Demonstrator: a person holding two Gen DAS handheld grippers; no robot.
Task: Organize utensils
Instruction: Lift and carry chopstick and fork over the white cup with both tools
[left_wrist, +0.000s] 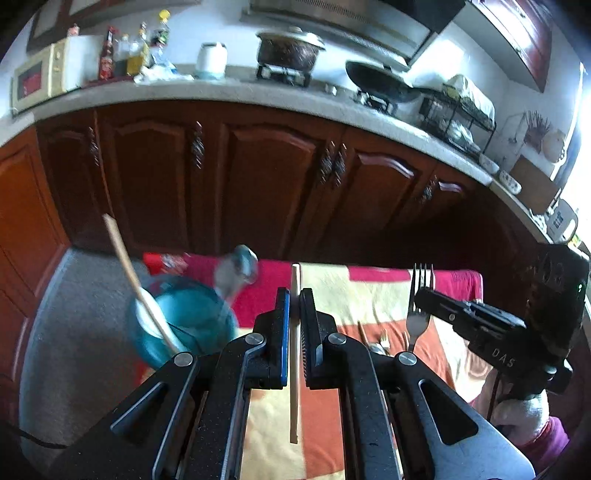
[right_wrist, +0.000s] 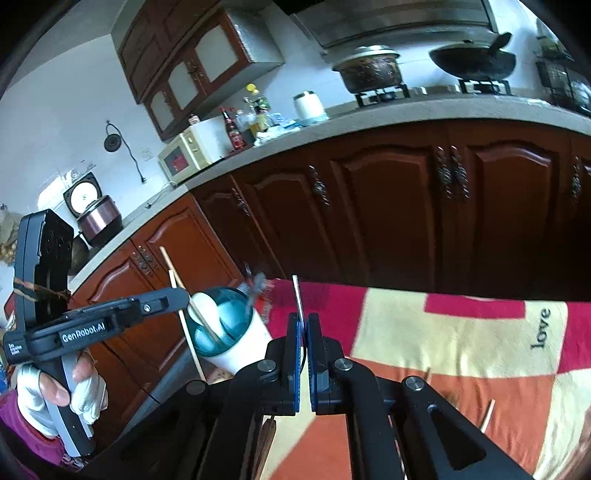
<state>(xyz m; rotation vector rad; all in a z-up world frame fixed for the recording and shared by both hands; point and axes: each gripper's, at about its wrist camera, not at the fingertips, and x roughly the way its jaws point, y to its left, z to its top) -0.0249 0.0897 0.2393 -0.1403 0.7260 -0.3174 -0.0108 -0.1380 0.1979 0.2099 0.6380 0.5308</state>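
My left gripper (left_wrist: 294, 295) is shut on a pale wooden chopstick (left_wrist: 294, 387) that stands upright between its pads, above the table. To its left is a teal cup (left_wrist: 181, 321), blurred, holding a wooden stick, a white spoon and a metal spoon (left_wrist: 236, 273). My right gripper (left_wrist: 421, 295) is shut on a metal fork (left_wrist: 423, 277), tines up. In the right wrist view the fork (right_wrist: 297, 295) shows edge-on between the right gripper's (right_wrist: 303, 321) pads. There, the left gripper (right_wrist: 183, 295) holds its chopstick (right_wrist: 192, 347) just in front of the cup (right_wrist: 229, 332).
A red, cream and orange checked cloth (right_wrist: 443, 332) covers the table. More utensils (left_wrist: 380, 341) and a loose chopstick (right_wrist: 487, 415) lie on it. Dark wooden cabinets (left_wrist: 258, 177) run behind, under a counter with a microwave (left_wrist: 37, 77), bottles, pots and a dish rack.
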